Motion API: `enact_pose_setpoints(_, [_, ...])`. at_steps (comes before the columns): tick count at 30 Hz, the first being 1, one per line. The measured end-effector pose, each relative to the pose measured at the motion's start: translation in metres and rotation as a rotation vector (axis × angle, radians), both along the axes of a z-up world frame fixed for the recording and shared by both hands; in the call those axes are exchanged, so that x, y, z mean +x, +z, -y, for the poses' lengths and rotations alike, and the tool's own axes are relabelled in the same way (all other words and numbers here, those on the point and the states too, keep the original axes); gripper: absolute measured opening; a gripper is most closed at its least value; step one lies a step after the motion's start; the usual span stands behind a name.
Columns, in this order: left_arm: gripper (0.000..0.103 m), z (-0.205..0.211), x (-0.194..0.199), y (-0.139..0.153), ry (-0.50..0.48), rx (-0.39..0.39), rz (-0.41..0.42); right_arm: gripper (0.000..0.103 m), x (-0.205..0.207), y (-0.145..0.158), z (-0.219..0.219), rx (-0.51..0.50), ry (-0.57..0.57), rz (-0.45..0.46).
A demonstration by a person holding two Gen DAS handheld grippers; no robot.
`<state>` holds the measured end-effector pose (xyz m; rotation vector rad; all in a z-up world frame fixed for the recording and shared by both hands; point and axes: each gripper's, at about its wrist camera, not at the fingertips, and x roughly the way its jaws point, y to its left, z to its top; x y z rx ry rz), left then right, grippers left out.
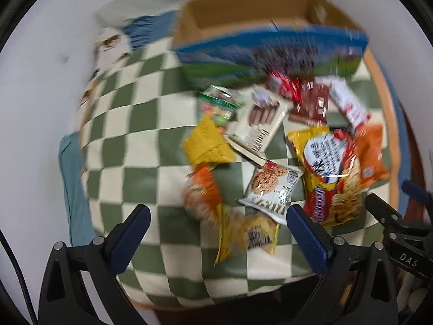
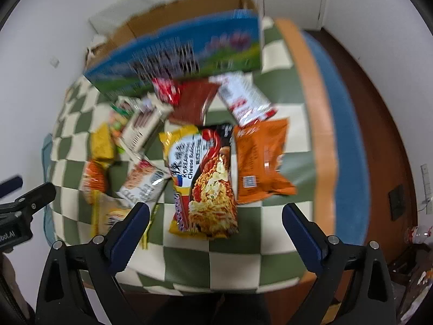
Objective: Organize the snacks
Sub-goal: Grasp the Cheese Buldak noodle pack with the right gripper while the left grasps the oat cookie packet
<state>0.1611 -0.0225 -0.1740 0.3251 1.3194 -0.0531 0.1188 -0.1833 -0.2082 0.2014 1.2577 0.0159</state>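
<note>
- Snacks lie in a loose heap on a green-and-cream checked cloth covering the table, toward its far half
- Cardboard box, open at the top, with a blue and green printed front, stands at the far edge just behind the heap
- Noodle packet, yellow and red, reads "Korean Cheese"; it lies flat at the near middle of the heap in the right wrist view
- Orange bag lies just beside the noodle packet on its right, edges touching or nearly so
- White and red packet and dark red packet lie between the noodle packet and the box
- Cream carton with brown sticks printed on it is tilted over its neighbours, left of the dark red packet
- Cookie packet, white with a biscuit picture, lies left of the noodle packet, overlapping the carton's corner
- Yellow packet and a green-lidded cup sit at the heap's left side; labels too blurred to read
- Left gripper: jaws spread wide, nothing between them, above the near left of the heap
- Right gripper: jaws spread wide, empty, above the near end of the noodle packet; contact cannot be told
- Both views are motion-blurred
</note>
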Motion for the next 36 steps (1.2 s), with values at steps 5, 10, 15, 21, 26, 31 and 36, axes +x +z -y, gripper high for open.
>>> enact_pose_setpoints(5, [0.103,0.034,0.031,-0.07,-0.171,0.068,-0.139,0.091,0.014,-0.048,-0.001,0.023,0.007,-0.087])
enact_pose_setpoints(10, [0.084,0.051,0.038,-0.12,-0.241,0.057,-0.258,0.091,0.003,-0.055,0.004,0.04,-0.003,-0.105])
enact_pose_setpoints(15, [0.051,0.029,0.044,-0.125,-0.111,-0.024,-0.265,0.091,0.006,-0.055,0.006,0.056,-0.019,-0.103])
enact_pose_setpoints(21, [0.051,-0.018,0.05,-0.121,0.086,-0.105,-0.263,0.091,0.035,-0.062,-0.015,0.023,0.001,-0.104])
enact_pose_setpoints(26, [0.053,-0.034,0.053,-0.125,0.101,-0.121,-0.269,0.086,0.06,-0.095,-0.04,-0.02,0.017,-0.201])
enact_pose_setpoints(31, [0.053,-0.028,0.057,-0.142,0.073,-0.131,-0.262,0.077,0.06,-0.104,-0.04,-0.004,0.005,-0.265])
enact_pose_setpoints(36, [0.054,-0.016,0.058,-0.162,0.021,-0.121,-0.26,0.077,0.053,-0.109,-0.039,-0.014,-0.009,-0.293])
